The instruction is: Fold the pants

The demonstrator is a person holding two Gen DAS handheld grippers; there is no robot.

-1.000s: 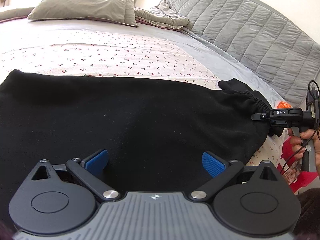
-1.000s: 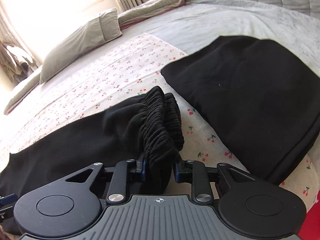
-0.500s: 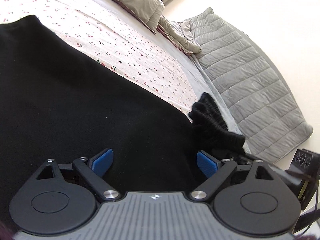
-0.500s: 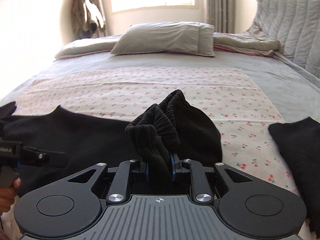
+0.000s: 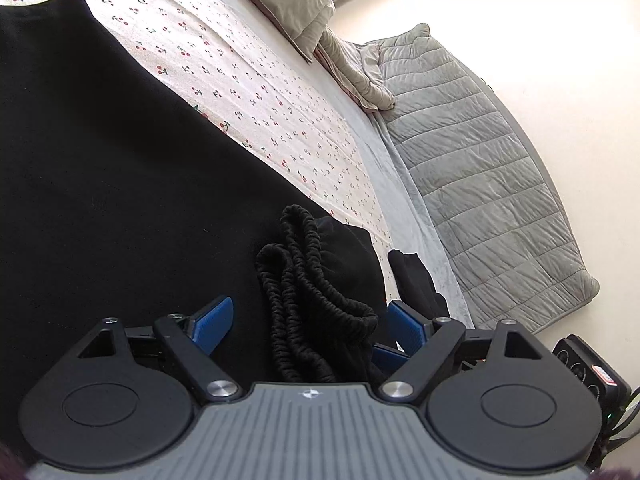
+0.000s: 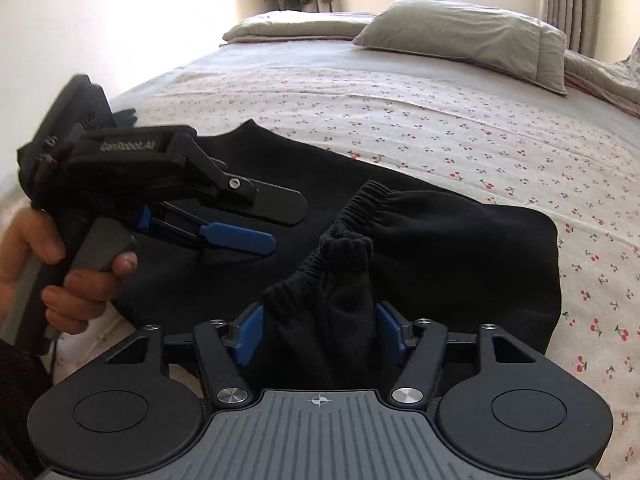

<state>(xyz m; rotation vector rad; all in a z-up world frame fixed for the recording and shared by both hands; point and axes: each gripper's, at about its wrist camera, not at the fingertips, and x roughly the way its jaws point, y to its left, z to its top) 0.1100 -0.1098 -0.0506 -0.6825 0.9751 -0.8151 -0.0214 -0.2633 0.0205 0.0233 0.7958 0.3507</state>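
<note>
Evidently the fold is partway done — the black pants (image 6: 420,240) lie doubled on the cherry-print sheet (image 6: 400,112), the gathered elastic waistband (image 6: 348,240) brought over onto the flat legs and bunched upright at about six o'clock in both wrist views. What looks left is laying that waistband flat, squaring the edges, and perhaps one more fold.

The right gripper (image 6: 318,334) has just been opening; its blue pads (image 6: 248,334) now stand apart from the bunched waistband between them, no longer pinching it. The left gripper (image 5: 308,326) is spread wide, having narrowed a little — the waistband (image 5: 312,300) sits between its pads untouched. In the right view it hovers at nine o'clock, held by a hand (image 6: 60,272).
</note>
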